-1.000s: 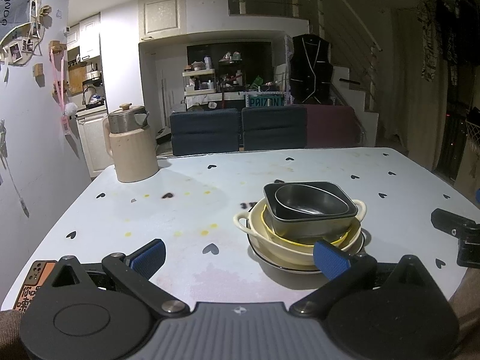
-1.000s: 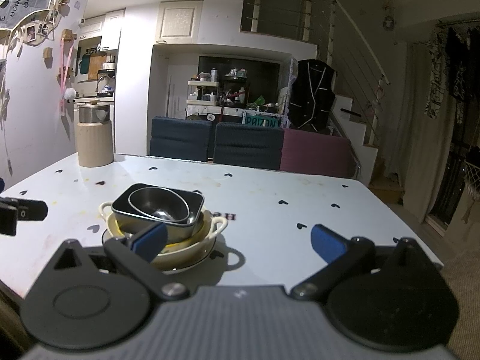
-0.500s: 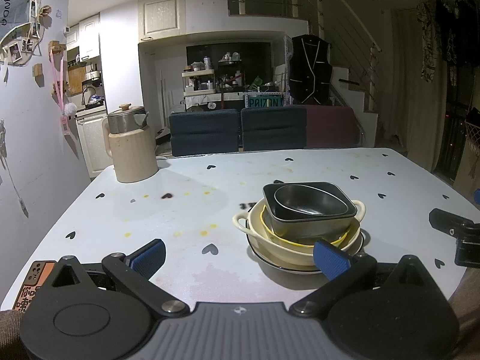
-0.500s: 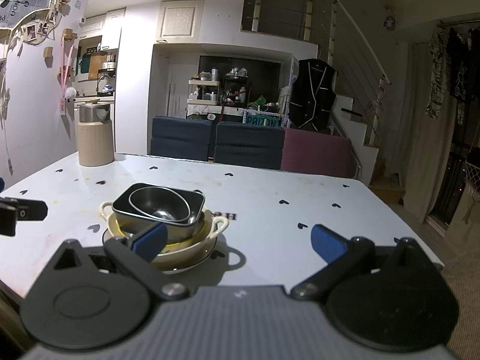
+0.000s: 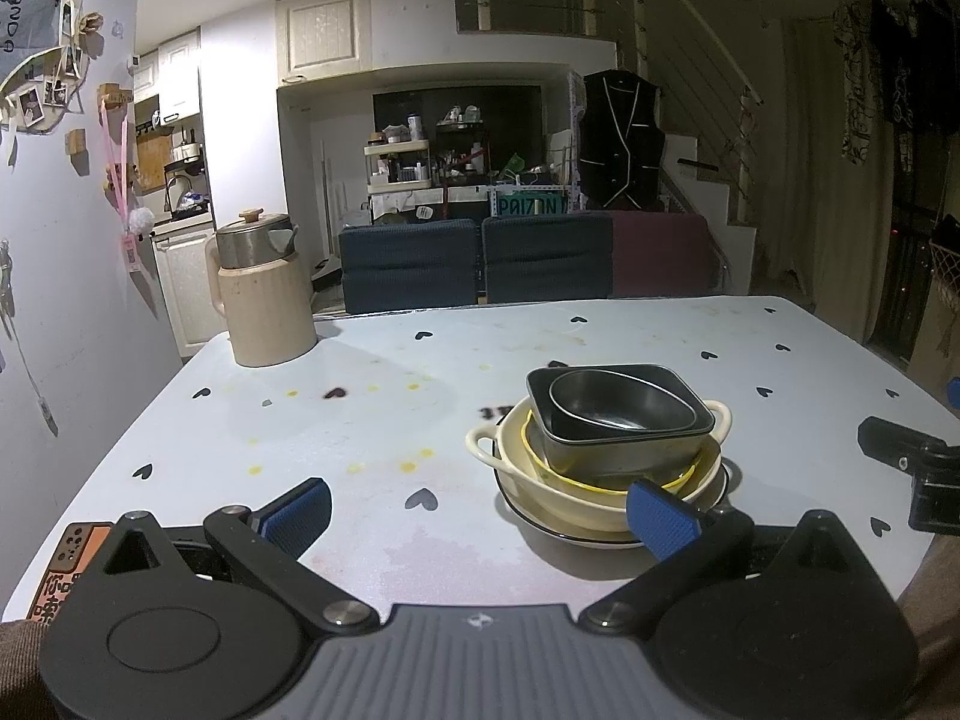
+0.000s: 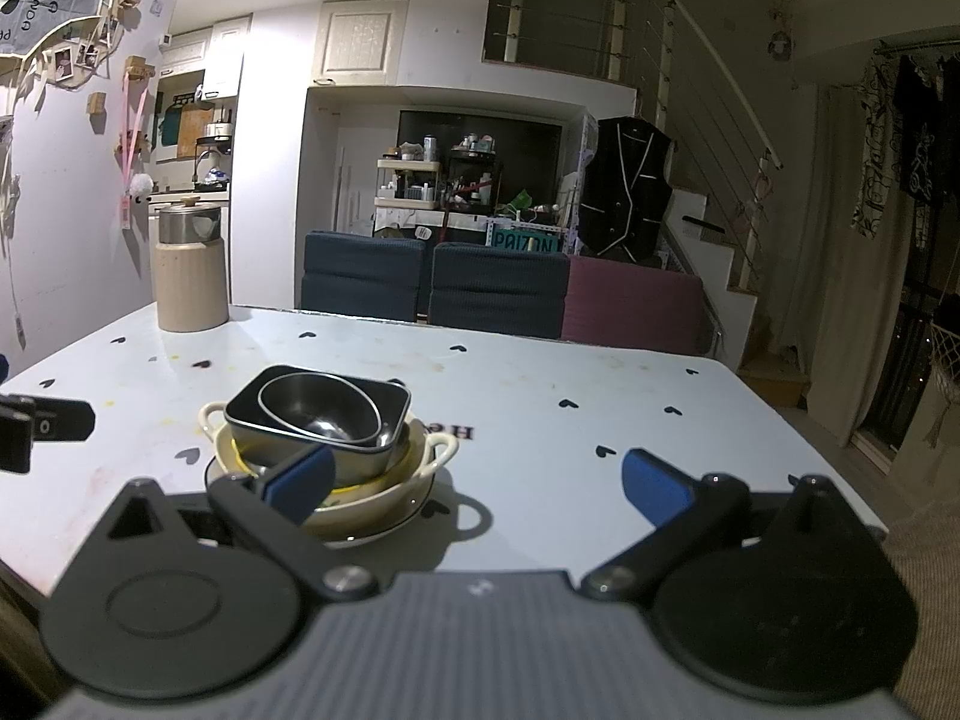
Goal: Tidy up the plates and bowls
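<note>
A stack of dishes stands on the white heart-print table. A metal oval bowl sits in a dark square bowl, inside a yellow-rimmed bowl, inside a cream two-handled bowl, on a black-rimmed plate. The stack also shows in the right wrist view. My left gripper is open and empty, near the table's front edge, left of the stack. My right gripper is open and empty, right of the stack.
A cream kettle with a metal lid stands at the table's far left corner. Blue and maroon chairs line the far edge. An orange phone lies at the near left corner.
</note>
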A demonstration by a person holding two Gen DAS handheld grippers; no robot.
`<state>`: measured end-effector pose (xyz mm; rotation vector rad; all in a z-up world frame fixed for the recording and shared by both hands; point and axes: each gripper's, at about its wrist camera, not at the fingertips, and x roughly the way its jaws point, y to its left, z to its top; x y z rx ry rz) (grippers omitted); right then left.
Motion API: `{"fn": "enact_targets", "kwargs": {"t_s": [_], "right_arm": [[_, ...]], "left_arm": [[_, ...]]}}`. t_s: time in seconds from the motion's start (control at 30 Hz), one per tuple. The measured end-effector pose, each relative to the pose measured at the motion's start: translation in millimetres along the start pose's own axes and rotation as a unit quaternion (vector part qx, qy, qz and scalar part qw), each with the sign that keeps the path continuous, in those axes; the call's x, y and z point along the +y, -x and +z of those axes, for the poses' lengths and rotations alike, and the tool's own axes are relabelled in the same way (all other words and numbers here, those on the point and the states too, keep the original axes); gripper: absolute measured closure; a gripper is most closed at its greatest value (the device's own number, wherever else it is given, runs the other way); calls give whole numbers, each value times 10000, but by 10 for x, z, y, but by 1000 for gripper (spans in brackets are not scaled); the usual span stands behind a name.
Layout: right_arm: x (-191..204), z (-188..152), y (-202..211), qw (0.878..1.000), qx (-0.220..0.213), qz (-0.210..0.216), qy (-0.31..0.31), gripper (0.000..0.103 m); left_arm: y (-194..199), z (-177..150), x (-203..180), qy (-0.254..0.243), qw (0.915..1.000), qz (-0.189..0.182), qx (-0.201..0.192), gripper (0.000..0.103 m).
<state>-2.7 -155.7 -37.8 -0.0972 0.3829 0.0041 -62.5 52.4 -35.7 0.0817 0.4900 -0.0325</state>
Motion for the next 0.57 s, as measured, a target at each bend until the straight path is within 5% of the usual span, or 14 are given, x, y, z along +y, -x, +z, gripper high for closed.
{"fn": "enact_targets", "kwargs": {"t_s": [0.57], "right_arm": [[-18,-5,-6,10000,-6,6,3,0]], "left_arm": [[8,14,-18,14,10000,19,-1,0]]}}
